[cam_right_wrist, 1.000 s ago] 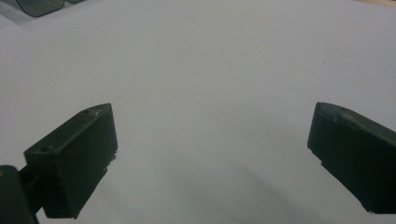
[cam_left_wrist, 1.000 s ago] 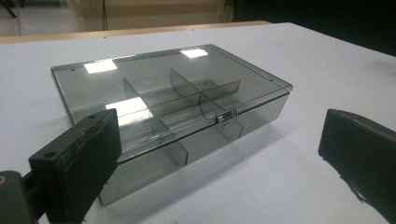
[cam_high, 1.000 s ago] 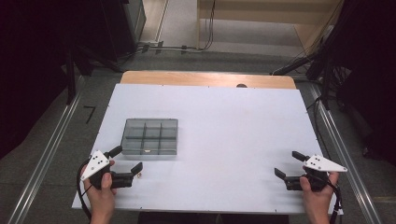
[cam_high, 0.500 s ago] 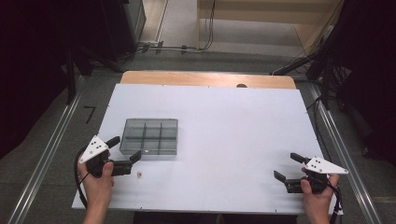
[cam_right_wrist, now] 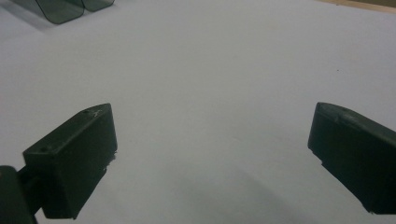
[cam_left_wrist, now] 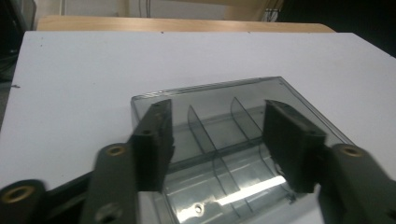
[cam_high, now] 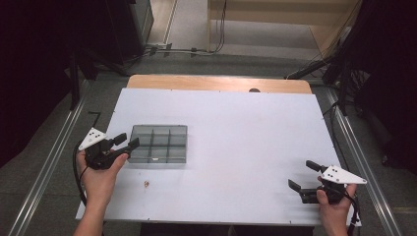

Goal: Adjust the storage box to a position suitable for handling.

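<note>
currently the work is at its opening stage. the left tool [cam_high: 124, 142] hangs at the near-left corner of the grey compartment box [cam_high: 158, 143], which lies flat on the white counter [cam_high: 236, 128], left of centre. its jaws have just been closing to a middling gap; in the left gripper view they frame the box's divided cells, but the pads [cam_left_wrist: 154, 140] press on nothing, so no grip is made yet. the right tool [cam_high: 307, 183] rests low at the near-right part of the counter, well apart from the box, jaws wide with only bare counter between them. a small brownish item [cam_high: 146, 184] lies on the counter near the left hand [cam_high: 101, 177]; its kind cannot be told. judged from this, nothing is moved or filled yet; taking hold of the box remains to be done.
</note>
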Demonstrator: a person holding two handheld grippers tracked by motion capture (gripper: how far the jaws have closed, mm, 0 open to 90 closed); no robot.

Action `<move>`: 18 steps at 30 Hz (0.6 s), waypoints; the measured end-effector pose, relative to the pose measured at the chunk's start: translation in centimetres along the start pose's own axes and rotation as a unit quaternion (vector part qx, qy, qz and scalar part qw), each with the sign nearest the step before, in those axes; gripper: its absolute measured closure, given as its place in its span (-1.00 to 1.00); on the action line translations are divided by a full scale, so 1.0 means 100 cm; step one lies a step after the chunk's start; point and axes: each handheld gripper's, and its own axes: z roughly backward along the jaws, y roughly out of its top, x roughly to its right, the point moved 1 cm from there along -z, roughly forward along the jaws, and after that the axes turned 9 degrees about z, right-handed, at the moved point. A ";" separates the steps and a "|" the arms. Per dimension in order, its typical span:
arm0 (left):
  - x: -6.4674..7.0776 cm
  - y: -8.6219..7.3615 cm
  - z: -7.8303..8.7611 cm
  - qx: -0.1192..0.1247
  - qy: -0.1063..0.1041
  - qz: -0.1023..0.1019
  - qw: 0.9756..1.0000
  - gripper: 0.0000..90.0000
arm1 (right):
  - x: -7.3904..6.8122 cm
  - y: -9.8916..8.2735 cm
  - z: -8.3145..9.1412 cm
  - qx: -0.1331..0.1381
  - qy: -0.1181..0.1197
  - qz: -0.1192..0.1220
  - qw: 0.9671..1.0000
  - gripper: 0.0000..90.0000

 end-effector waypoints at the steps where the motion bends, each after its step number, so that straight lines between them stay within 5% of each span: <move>1: -0.002 0.002 -0.002 -0.003 0.002 0.005 1.000 0.00 | 0.000 0.000 0.000 0.000 0.000 0.000 1.000 -1.00; 5: -0.010 0.010 -0.012 -0.021 0.021 0.001 1.000 0.58 | 0.000 0.000 0.001 0.000 -0.005 0.000 1.000 -1.00; 10: -0.018 0.019 -0.018 -0.035 0.022 -0.001 0.999 0.98 | -0.002 0.000 0.000 -0.004 -0.003 0.005 1.000 -1.00; 18: -0.038 0.031 -0.026 -0.052 0.015 0.027 0.998 1.00 | 0.001 -0.001 0.001 0.001 0.004 0.001 1.000 -1.00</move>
